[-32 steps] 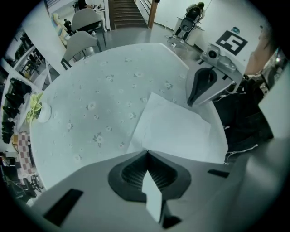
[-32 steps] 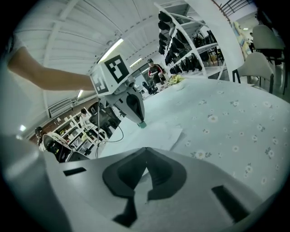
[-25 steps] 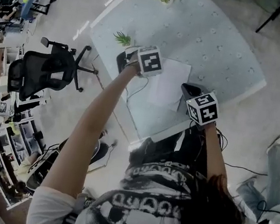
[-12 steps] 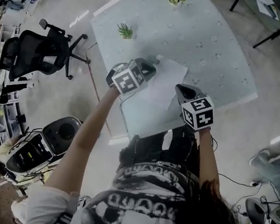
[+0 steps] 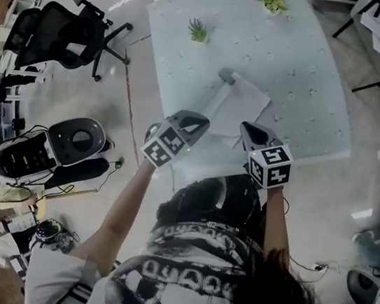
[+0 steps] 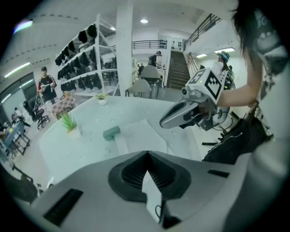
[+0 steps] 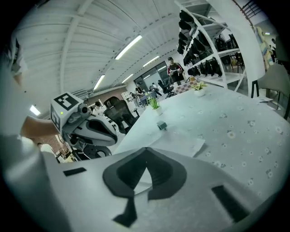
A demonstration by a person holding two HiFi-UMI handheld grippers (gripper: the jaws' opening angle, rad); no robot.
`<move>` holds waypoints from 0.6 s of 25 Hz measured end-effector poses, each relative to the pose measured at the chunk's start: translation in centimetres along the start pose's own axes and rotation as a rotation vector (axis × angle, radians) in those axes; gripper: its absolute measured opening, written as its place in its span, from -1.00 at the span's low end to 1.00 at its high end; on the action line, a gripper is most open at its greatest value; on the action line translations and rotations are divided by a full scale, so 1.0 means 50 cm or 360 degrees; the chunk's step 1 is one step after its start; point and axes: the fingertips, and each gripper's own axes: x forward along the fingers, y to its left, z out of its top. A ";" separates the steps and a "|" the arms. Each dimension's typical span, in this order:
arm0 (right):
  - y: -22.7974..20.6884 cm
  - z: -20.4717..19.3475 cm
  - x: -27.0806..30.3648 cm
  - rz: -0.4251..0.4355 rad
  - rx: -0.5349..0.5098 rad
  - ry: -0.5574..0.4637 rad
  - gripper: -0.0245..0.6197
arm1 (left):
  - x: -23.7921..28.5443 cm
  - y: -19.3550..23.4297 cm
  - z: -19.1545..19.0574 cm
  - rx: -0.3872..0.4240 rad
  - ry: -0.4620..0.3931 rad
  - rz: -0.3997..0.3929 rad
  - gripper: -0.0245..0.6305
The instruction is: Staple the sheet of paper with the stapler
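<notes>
Head view, sheet: thin white paper sheet (image 5: 243,106) lies flat near the pale patterned table's (image 5: 316,67) near edge, with a small grey-green stapler (image 5: 226,76) at its far corner.
Left gripper view, left gripper (image 6: 145,154): jaws together, empty.
Right gripper view, right gripper (image 7: 146,152): jaws together, empty.
Handling: sheet probably limp and slippery; stapler rigid, best gripped across its body.

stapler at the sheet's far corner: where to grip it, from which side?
Probably the stapler by its grey-green block, jaws across its short sides, coming down from above with the left gripper, which is nearer and must open first. It lies low on the sheet's far left corner, with room either side. Its finer shape is too small to tell.
</notes>
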 end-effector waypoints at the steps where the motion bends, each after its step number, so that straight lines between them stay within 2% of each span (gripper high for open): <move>1: 0.009 0.005 0.002 0.0007 -0.0012 -0.0008 -0.92 | -0.011 -0.001 -0.011 -0.0056 -0.0019 0.0020 -0.92; 8: 0.109 0.014 0.014 0.0048 -0.0155 -0.0040 -0.93 | -0.096 -0.050 -0.059 -0.0292 -0.0204 0.0155 -0.92; 15: 0.246 -0.038 -0.023 0.0031 -0.0274 -0.0043 -0.93 | -0.197 -0.147 -0.133 -0.0342 -0.0334 0.0208 -0.92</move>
